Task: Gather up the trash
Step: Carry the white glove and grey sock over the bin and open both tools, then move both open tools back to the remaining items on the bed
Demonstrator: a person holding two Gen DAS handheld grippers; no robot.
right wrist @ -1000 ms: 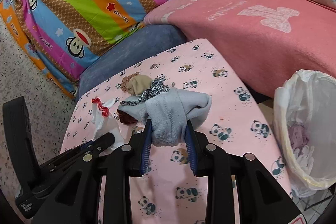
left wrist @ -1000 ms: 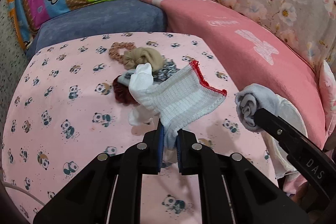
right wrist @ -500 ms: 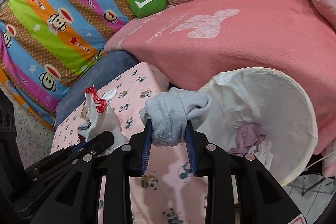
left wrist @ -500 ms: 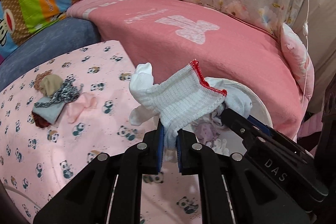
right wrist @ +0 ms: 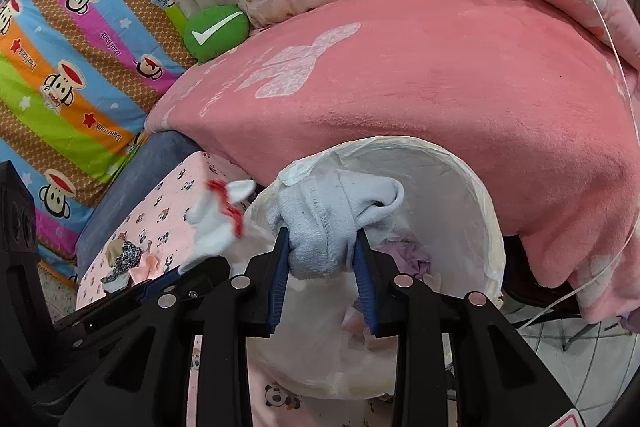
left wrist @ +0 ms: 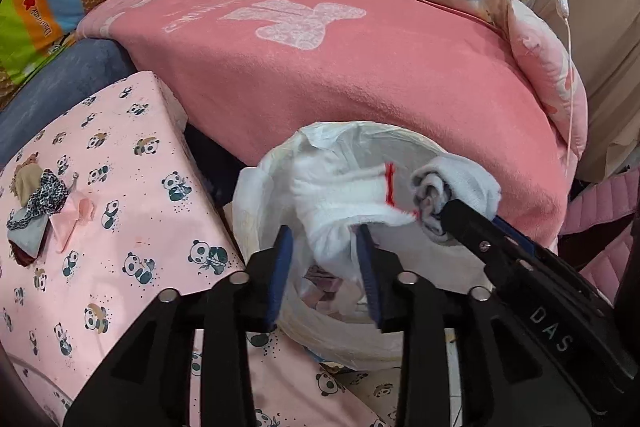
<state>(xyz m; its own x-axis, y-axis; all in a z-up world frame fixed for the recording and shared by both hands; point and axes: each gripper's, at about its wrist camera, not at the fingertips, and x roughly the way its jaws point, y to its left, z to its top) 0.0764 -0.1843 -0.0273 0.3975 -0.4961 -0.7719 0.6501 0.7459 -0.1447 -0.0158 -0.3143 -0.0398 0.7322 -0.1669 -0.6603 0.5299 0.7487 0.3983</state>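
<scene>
white-lined bin [right wrist: 486,227] holds purple scraps (partly hidden); left gripper [left wrist: 325,259] open around white sock [left wrist: 340,203], right gripper [right wrist: 322,263] clamps grey sock [right wrist: 320,223].

Bin [left wrist: 400,343] contents mostly hidden behind white sock [left wrist: 340,211].

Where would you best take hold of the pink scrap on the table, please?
Probably the scrap by its bunched end farthest from the pile, coming from above: it lies flat on the table, and its other side touches the pile.
</scene>
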